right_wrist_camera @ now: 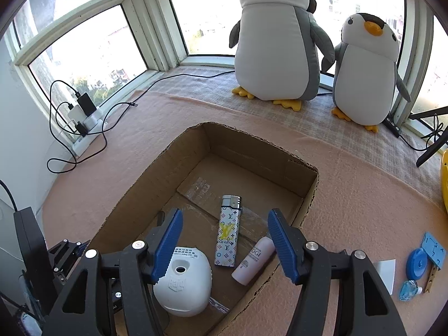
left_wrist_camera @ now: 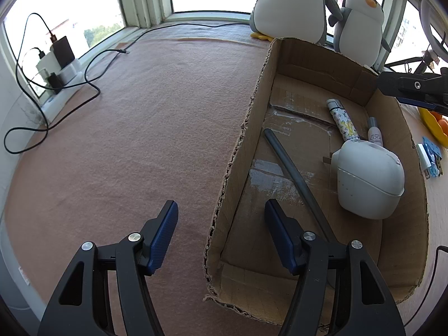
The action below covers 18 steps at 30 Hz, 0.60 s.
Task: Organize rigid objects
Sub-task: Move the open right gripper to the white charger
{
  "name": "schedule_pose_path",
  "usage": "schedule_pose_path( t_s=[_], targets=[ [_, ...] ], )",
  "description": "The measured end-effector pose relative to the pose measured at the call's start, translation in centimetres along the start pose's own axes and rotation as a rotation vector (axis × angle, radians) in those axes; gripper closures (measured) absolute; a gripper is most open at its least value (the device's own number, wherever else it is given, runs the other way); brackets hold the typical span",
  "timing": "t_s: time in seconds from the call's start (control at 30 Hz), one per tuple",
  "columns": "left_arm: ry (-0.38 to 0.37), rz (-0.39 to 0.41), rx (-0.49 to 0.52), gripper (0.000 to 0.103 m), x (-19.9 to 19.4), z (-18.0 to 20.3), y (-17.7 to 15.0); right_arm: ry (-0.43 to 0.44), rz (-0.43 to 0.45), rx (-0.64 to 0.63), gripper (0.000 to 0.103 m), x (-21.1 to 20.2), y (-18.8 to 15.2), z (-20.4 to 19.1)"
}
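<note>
The cardboard box (right_wrist_camera: 308,184) sits open-topped on the pink-covered worktop (left_wrist_camera: 126,140); inside it lie a patterned lighter (right_wrist_camera: 227,232), a small pink bottle (right_wrist_camera: 253,260) just beside it, a white domed plug-in device (right_wrist_camera: 183,282) and a grey rod (left_wrist_camera: 294,168); the right gripper (right_wrist_camera: 225,240) hangs above the box with its jaws apart and nothing between the pads; the left gripper (left_wrist_camera: 221,232) straddles the box's near wall, jaws spread, gripping nothing; outside the box, to the right, lie a blue round case (right_wrist_camera: 417,263) and a small blue glass bottle (right_wrist_camera: 408,289); two plush penguins (right_wrist_camera: 277,44) stand by the window.
</note>
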<state>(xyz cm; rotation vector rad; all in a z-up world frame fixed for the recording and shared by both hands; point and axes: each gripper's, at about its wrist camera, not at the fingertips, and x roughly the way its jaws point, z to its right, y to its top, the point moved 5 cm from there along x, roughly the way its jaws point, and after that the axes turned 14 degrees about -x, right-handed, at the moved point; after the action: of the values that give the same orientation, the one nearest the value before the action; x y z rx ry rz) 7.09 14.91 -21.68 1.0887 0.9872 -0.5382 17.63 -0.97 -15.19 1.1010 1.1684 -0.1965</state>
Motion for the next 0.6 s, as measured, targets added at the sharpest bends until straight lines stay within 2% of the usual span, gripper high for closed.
schedule_pose_path(
  t_s=[0.33, 0.6],
  targets=[
    [0.001, 0.001, 0.001, 0.037, 0.0, 0.0, 0.0, -0.055, 0.006, 0.067, 0.043, -3.3, -3.0, 4.4],
    [0.001, 0.001, 0.002, 0.037, 0.0, 0.0, 0.0, -0.138, -0.045, 0.119, 0.043, -4.9, -6.7, 9.6]
  ],
)
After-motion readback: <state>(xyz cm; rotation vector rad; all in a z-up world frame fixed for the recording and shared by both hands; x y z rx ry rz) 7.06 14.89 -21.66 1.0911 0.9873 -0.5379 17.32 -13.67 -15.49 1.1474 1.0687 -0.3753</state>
